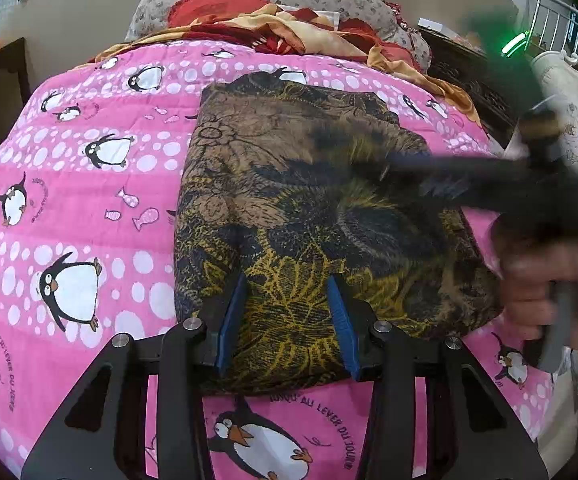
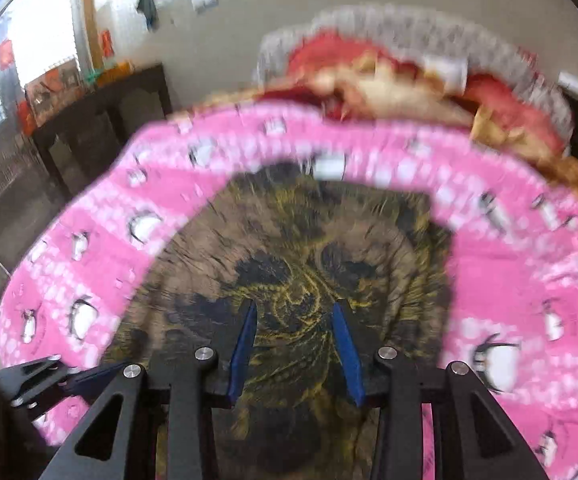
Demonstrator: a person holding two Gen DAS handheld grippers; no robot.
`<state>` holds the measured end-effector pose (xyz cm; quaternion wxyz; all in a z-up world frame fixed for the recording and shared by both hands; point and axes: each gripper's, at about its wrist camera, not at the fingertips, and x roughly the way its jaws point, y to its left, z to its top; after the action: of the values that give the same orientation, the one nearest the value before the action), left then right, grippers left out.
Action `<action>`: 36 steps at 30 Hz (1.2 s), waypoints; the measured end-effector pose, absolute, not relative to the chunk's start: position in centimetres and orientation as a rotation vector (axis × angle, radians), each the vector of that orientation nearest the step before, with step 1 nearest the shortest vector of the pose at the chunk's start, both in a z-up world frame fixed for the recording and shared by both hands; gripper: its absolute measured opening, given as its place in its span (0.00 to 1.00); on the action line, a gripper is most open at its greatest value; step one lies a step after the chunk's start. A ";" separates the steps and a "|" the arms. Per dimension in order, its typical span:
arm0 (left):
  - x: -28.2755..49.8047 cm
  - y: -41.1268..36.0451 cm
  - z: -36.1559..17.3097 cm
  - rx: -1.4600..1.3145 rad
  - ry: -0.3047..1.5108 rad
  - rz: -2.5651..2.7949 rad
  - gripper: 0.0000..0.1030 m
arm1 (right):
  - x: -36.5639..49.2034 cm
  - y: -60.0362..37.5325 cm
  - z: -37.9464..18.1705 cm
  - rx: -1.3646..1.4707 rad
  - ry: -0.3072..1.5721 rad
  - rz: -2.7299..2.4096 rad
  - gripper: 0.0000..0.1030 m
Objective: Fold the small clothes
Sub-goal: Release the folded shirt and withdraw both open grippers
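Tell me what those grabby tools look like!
Each hand-held gripper, left and right, has a black metal frame with triangle cutouts, round silver bolts, and two flat blue finger pads. A bare hand grips the right one's grey handle.

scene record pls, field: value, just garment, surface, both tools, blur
garment: dark brown-and-yellow patterned cloth, folded into a rough rectangle
surface: pink penguin-print quilt, cloth lying on it
left tool: open, over the near edge of the cloth, gripping nothing
right tool: open, above the cloth, gripping nothing
background: red and beige bedding at the far end
blur: right wrist view heavily motion-blurred
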<state>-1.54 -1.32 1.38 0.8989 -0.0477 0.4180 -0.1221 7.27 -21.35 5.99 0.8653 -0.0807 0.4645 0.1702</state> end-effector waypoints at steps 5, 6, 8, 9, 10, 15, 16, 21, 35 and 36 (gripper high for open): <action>-1.6 -1.6 1.4 -0.090 0.868 -0.242 0.40 | 7.0 -21.4 5.7 -0.166 0.963 0.363 0.38; -1.5 -1.6 1.4 -0.088 0.870 -0.239 0.40 | 6.6 -21.5 6.2 -0.161 0.964 0.358 0.38; -1.5 -1.6 1.5 -0.095 0.872 -0.237 0.42 | 5.5 -22.2 7.4 -0.132 0.936 0.350 0.38; -1.5 -1.7 1.5 -0.102 0.872 -0.244 0.45 | 4.3 -22.9 8.2 -0.116 0.915 0.346 0.38; -1.5 -1.8 1.5 -0.109 0.872 -0.260 0.56 | 3.6 -23.4 8.5 -0.109 0.907 0.339 0.38; -1.6 -4.3 1.4 -0.025 0.893 -0.265 0.84 | -1.4 -27.1 6.9 -0.113 0.955 0.234 0.44; -1.7 -4.7 1.3 0.000 0.893 -0.252 0.86 | -1.8 -27.6 6.0 -0.109 0.976 0.227 0.45; -2.3 -5.7 0.9 0.036 0.857 -0.193 0.93 | -2.6 -30.2 4.9 0.054 0.957 0.248 0.58; -4.0 -2.8 7.5 0.050 1.006 -0.059 0.93 | -5.9 -30.5 10.0 0.042 0.950 0.179 0.62; -4.6 -2.8 8.4 0.042 0.995 -0.073 0.93 | -7.0 -30.5 11.7 0.047 0.926 0.202 0.62</action>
<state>-4.59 -2.76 8.42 0.8779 0.0202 0.4771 -0.0349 -6.97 -30.49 11.68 0.8896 0.0228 0.4457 0.0973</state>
